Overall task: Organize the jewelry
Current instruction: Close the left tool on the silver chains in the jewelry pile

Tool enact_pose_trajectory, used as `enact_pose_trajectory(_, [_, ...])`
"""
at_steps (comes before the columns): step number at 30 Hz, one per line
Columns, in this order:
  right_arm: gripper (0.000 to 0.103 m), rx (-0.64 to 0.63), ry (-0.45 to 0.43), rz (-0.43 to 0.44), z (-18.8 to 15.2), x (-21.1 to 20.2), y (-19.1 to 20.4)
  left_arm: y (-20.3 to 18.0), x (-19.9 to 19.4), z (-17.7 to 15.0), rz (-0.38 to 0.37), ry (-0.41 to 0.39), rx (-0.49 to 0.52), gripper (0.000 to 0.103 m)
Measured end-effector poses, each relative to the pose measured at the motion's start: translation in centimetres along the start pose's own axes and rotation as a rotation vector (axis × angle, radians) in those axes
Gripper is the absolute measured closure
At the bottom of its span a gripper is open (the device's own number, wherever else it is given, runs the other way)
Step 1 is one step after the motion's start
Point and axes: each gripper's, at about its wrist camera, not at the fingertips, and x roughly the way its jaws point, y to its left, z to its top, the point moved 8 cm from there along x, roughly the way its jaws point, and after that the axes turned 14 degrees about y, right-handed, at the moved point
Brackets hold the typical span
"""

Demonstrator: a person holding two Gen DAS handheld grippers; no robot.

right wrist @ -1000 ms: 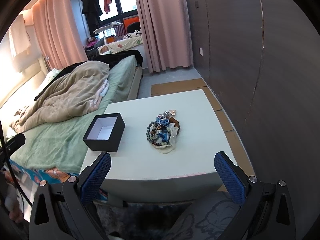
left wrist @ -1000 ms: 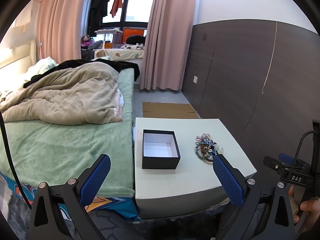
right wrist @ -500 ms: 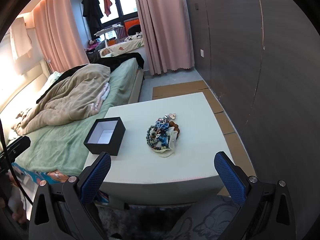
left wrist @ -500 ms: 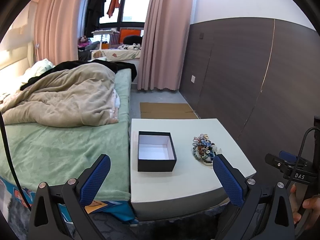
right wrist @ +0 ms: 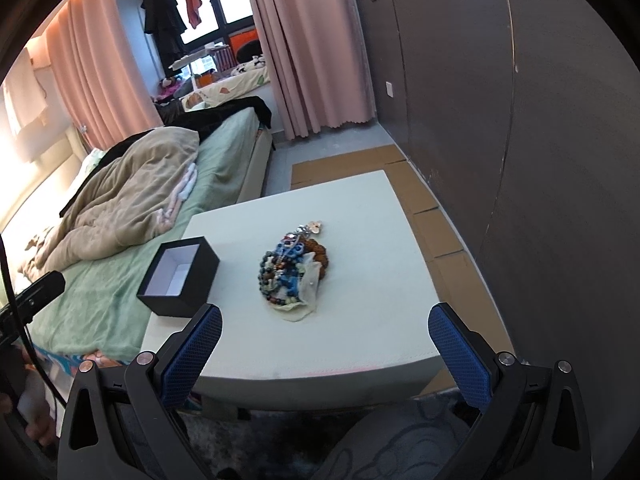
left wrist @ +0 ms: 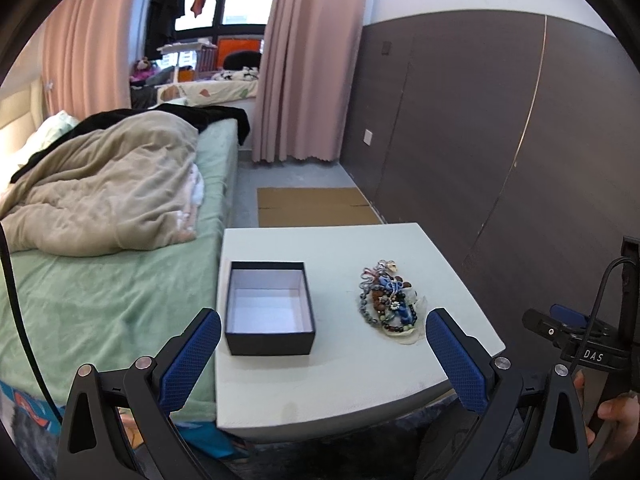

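Observation:
A pile of beaded jewelry [left wrist: 388,302] lies on a scrap of clear wrap on the pale square table [left wrist: 340,392]. An open black box [left wrist: 269,307] with a white, empty inside stands to the pile's left. My left gripper [left wrist: 322,346] is open and empty, held before the table's near edge. In the right wrist view the jewelry pile [right wrist: 294,266] lies mid-table with the black box [right wrist: 180,276] to its left near the table's left edge [right wrist: 320,364]. My right gripper [right wrist: 324,344] is open and empty, short of the table.
A bed [left wrist: 108,288] with a green sheet and beige duvet adjoins the table's left side. A dark panelled wall [left wrist: 500,160] runs along the right. Cardboard [left wrist: 312,206] lies on the floor beyond the table. The other handle [left wrist: 592,344] shows at the right.
Both grippers have drifted slightly, the left view shifting so the box and jewelry sit nearer the centre. Box and jewelry have not moved on the table. Both grippers stay open.

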Motion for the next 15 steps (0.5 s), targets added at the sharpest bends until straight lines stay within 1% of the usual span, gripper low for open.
enact_pose_trajectory(2, [0.0,0.014,0.009,-0.003,0.3,0.7,-0.8,-0.6,0.8,0.5,-0.003,0.013,0.012,0.001])
enact_pose_trajectory(6, [0.0,0.039,0.04,0.013,0.6,2.1,-2.1,-1.9,3.0,1.4,-0.04,0.053,0.034,0.001])
enact_pose_trajectory(8, [0.0,0.045,0.053,0.008,0.9,2.8,-2.7,-2.5,4.0,1.8,-0.049,0.07,0.042,0.007])
enact_pose_trajectory(9, [0.0,0.05,0.059,0.009,1.0,3.1,-2.9,-3.0,4.9,2.0,-0.051,0.094,0.05,0.009])
enact_pose_trajectory(10, [0.0,0.056,0.066,0.011,1.2,3.4,-3.2,-3.3,5.5,2.1,-0.055,0.111,0.057,0.015])
enact_pose_trajectory(12, [0.003,0.072,0.081,0.025,1.3,4.0,-3.8,-4.1,6.8,2.2,-0.071,0.151,0.071,0.021])
enact_pose_trajectory(15, [0.007,0.094,0.102,0.042,1.5,5.0,-4.6,-5.2,8.2,2.5,-0.087,0.183,0.088,0.024])
